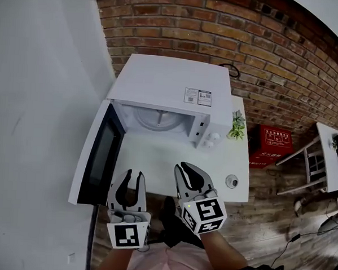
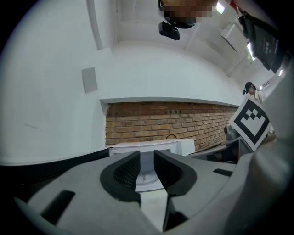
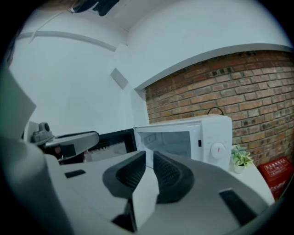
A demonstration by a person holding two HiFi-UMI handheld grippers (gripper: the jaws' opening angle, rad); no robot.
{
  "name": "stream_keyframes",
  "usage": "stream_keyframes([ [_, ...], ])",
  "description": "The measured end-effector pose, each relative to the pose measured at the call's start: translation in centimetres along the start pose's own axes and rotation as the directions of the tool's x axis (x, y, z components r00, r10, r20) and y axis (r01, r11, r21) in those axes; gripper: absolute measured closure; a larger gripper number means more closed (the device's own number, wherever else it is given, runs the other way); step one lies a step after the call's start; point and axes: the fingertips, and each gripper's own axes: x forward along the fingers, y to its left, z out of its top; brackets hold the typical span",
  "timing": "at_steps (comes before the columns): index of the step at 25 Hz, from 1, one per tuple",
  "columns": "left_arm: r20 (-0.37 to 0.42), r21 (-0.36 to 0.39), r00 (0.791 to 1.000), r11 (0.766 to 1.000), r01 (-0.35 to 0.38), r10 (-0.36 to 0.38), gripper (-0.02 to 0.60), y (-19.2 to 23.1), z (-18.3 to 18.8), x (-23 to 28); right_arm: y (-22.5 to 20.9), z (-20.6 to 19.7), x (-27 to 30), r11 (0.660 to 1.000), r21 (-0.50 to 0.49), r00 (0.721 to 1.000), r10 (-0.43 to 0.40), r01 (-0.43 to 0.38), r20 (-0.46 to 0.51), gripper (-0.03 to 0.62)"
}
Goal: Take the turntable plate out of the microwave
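Left hand-held gripper [image 1: 134, 175] hangs well short of turntable plate [image 1: 158, 119] inside microwave [image 1: 172, 81].

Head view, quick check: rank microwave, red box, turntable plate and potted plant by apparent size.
microwave: largest.
red box: next, though farther from the camera.
turntable plate: partly hidden inside the microwave, so unsure against the box.
potted plant: smallest.

Turntable plate [image 1: 158, 119] partly under microwave [image 1: 172, 81] top
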Motion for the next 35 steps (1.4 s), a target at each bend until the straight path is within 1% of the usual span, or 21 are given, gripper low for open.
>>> stream_keyframes([
  [3,-0.01,0.004,1.0,1.0,0.002,-0.002,0.489,1.0,-0.7,3.2,-1.6,0.0,3.1,1.0,0.012,1.0,0.002,-0.002,-0.011,0.536],
  [7,0.021,0.039,1.0,0.999,-0.005,0.004,0.489,2.6,-0.8,7.5,-3.5,0.3,7.5,1.0,0.025,1.0,0.018,-0.017,-0.023,0.536],
  [11,-0.007,0.042,1.0,0.999,-0.01,0.01,0.488,3.2,-1.4,11.3,-4.8,1.1,11.4,0.998,0.044,0.998,0.05,-0.049,-0.023,0.534],
  [15,-0.007,0.05,1.0,0.999,-0.014,0.014,0.486,3.7,-1.2,13.9,-5.6,1.8,13.9,0.996,0.05,0.997,0.075,-0.074,-0.023,0.533],
  [21,-0.022,0.047,1.0,0.999,-0.002,0.003,0.488,3.9,-2.1,15.9,-6.1,1.3,16.0,0.994,0.064,0.995,0.09,-0.088,-0.041,0.533],
  [26,-0.033,0.041,0.999,0.999,0.027,-0.025,0.488,4.3,-2.7,16.9,-6.3,0.5,17.0,0.996,0.06,0.995,0.075,-0.071,-0.065,0.534],
  [32,-0.054,0.013,0.996,0.997,0.077,-0.077,0.488,4.6,-4.7,17.8,-6.3,-2.8,19.2,0.997,0.054,0.985,0.068,-0.06,-0.156,0.53],
  [35,-0.098,-0.024,0.991,0.996,0.091,-0.093,0.486,4.7,-6.7,17.6,-6.3,-4.8,20.6,0.998,0.049,0.978,0.051,-0.042,-0.201,0.526],
])
